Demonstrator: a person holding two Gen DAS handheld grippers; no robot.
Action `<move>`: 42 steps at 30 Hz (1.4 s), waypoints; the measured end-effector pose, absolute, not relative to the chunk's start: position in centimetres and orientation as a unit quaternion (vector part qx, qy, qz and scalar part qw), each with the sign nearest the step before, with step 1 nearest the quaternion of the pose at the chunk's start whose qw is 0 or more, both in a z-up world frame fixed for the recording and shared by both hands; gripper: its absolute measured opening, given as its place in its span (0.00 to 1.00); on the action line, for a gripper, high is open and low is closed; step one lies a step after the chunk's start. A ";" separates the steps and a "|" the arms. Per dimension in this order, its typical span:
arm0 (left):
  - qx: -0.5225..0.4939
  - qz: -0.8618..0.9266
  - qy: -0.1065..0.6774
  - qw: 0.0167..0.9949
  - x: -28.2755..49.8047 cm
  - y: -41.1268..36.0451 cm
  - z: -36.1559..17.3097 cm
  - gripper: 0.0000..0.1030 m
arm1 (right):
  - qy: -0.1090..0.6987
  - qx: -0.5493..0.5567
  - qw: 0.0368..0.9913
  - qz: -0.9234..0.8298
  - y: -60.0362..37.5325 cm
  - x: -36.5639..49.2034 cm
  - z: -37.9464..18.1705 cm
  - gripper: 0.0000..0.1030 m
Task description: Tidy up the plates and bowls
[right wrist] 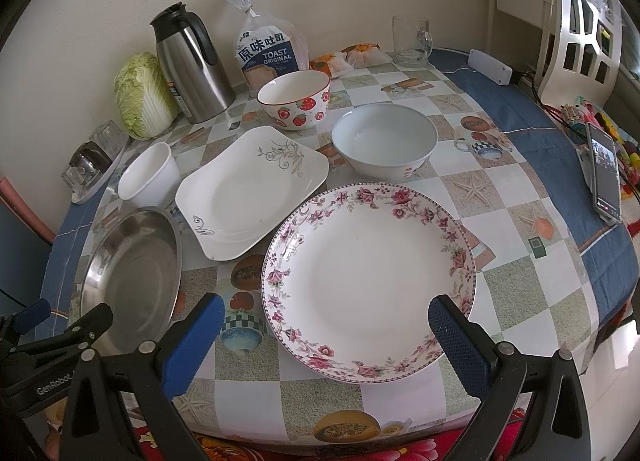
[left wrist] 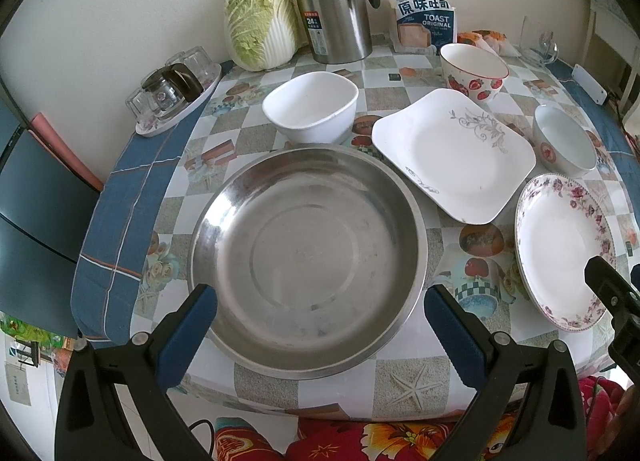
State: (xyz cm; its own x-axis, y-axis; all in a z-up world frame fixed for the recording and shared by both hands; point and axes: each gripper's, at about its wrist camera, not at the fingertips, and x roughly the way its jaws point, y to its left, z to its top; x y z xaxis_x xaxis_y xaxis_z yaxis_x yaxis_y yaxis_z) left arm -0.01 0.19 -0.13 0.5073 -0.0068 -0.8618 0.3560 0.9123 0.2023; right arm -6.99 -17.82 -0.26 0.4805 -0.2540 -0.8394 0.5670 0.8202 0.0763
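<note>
A wide steel plate [left wrist: 308, 257] [right wrist: 134, 277] lies at the table's front left, and my left gripper [left wrist: 320, 301] hangs open over its near rim. To its right lies a round floral plate [left wrist: 564, 249] [right wrist: 368, 281], with my right gripper [right wrist: 324, 313] open above its near edge. Behind them rest a square white plate [left wrist: 456, 157] [right wrist: 250, 189], a square white bowl [left wrist: 312, 107] [right wrist: 150, 175], a strawberry bowl [left wrist: 474, 71] [right wrist: 294, 99] and a plain white bowl [left wrist: 566, 141] [right wrist: 384, 139]. All sit apart and empty.
Along the wall stand a cabbage [left wrist: 260, 21], a steel thermos jug [left wrist: 334, 1], a toast bag [left wrist: 426, 17] and a glass mug [right wrist: 412, 41]. A tray of glasses [left wrist: 176, 93] sits at the left edge. A phone [right wrist: 606, 171] lies on the far right.
</note>
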 end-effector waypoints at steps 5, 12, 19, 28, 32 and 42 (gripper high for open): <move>0.179 -0.108 0.485 0.850 0.0 0.2 -0.2 1.00 | 0.448 0.175 0.843 -0.244 -17.8 -7.0 -0.3 1.00; 0.172 -0.113 0.491 0.846 0.0 0.2 -0.6 1.00 | 0.448 0.175 0.842 -0.244 -17.8 -7.0 -0.3 1.00; 0.131 -0.142 0.533 0.824 0.2 0.3 -1.0 1.00 | 0.447 0.174 0.843 -0.244 -17.8 -7.0 -0.4 1.00; 0.105 -0.142 0.527 0.831 1.0 1.6 -1.0 1.00 | 0.467 0.156 0.837 -0.240 -17.0 -6.1 -1.0 1.00; 0.096 -0.137 0.560 0.811 1.6 2.8 -1.1 1.00 | 0.470 0.149 0.835 -0.243 -16.9 -5.5 -1.0 1.00; 0.008 -0.122 0.527 0.841 4.1 6.0 -1.3 1.00 | 0.485 0.129 0.832 -0.235 -16.2 -2.3 -1.1 1.00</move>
State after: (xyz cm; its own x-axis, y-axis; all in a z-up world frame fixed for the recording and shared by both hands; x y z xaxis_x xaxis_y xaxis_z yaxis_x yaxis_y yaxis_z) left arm 4.14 5.97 -1.26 0.4153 -0.1971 -0.8881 0.2139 0.9700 -0.1152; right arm -2.33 -16.20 -1.11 0.4190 -0.2657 -0.8682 0.5165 0.8562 -0.0128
